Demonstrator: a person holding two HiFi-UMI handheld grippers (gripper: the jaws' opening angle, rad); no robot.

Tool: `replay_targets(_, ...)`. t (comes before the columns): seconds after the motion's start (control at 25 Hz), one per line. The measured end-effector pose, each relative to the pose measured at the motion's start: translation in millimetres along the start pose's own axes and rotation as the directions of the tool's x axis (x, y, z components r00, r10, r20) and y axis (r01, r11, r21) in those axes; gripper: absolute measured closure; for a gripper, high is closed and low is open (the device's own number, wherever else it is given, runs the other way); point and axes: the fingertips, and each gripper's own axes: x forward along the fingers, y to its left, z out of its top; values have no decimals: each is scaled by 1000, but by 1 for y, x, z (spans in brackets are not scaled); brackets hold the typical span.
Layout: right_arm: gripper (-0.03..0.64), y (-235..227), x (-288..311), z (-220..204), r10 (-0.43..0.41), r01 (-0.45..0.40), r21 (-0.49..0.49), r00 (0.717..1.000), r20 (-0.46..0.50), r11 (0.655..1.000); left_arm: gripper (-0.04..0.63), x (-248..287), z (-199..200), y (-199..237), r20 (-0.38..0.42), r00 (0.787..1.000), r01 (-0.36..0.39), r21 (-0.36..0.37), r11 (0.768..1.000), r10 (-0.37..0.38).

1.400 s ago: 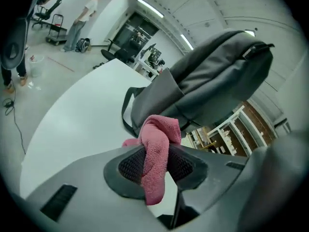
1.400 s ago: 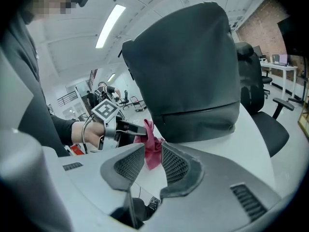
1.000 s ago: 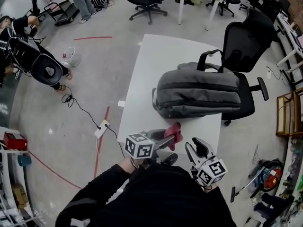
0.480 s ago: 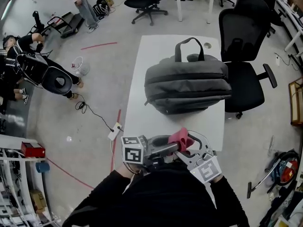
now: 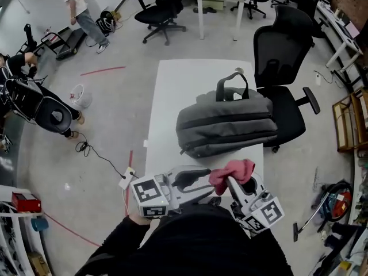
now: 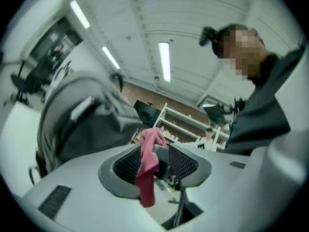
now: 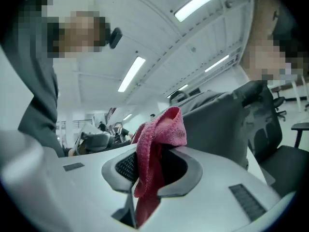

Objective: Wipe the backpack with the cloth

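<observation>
Low in the head view, by the near end of a white rectangular table [image 5: 172,96], the left gripper [image 5: 207,183] and the right gripper [image 5: 241,184] meet on a crumpled pink woven cloth [image 5: 233,171]; a grey fabric backpack [image 5: 227,124] lies on its side at the centre of the frame, on the table, its looped carry handle standing toward the top edge, and the cloth is near it but not touching; a black mesh-backed office chair [image 5: 282,48] stands just beside the table at the right. Only this view shows the grey floor [image 5: 103,131] and a person [image 5: 75,10] walking at the upper left; it does not show how the jaws stand. The left gripper view does: the jaws are moderately apart, having just been opening, and the cloth [image 6: 147,170] hangs in the gap against the left-hand pad while the right-hand pad stands clear of it; the backpack [image 6: 82,120] is a blur at the left, with brown shelving [image 6: 186,122] beyond. In the right gripper view the jaws stand narrow, having just been closing, and pinch the cloth [image 7: 161,132], which bunches above the tips and trails below; the backpack [image 7: 217,124] rises right of centre under ceiling strip lights [image 7: 200,1].
</observation>
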Motion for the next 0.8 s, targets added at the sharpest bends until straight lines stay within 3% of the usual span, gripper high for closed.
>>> replay_targets(0.04,522,-13,-5,16,-55,54,25,998,38,998,408,-4,17,-4,13,1000,-11,104,995,10)
replay_targets(0.12,522,-37,-16,51,-161,159,27,981,112,987,408,-12,51,-11,72,997,-19,236,972,2)
replay_targets(0.24,522,-60,-30,105,-283,300,-59,938,198,952,408,-22,76,-7,114,993,-63,363,929,23)
replay_targets(0.36,522,-70,-36,151,-338,388,-187,907,252,902,408,-32,83,5,139,983,-170,473,864,117)
replay_targets(0.44,522,-80,-35,174,-358,425,-251,893,271,870,408,-40,94,7,181,972,-224,503,835,152)
replay_targets(0.52,522,-94,-34,189,-364,432,-260,891,273,863,408,-39,106,4,217,965,-236,481,844,146)
replay_targets(0.64,520,-122,-18,189,-322,376,-220,915,244,900,408,-24,119,-5,247,960,-235,442,865,134)
replay_targets(0.8,520,-150,12,167,-215,247,-166,959,186,955,408,17,118,-16,232,955,-275,464,842,184)
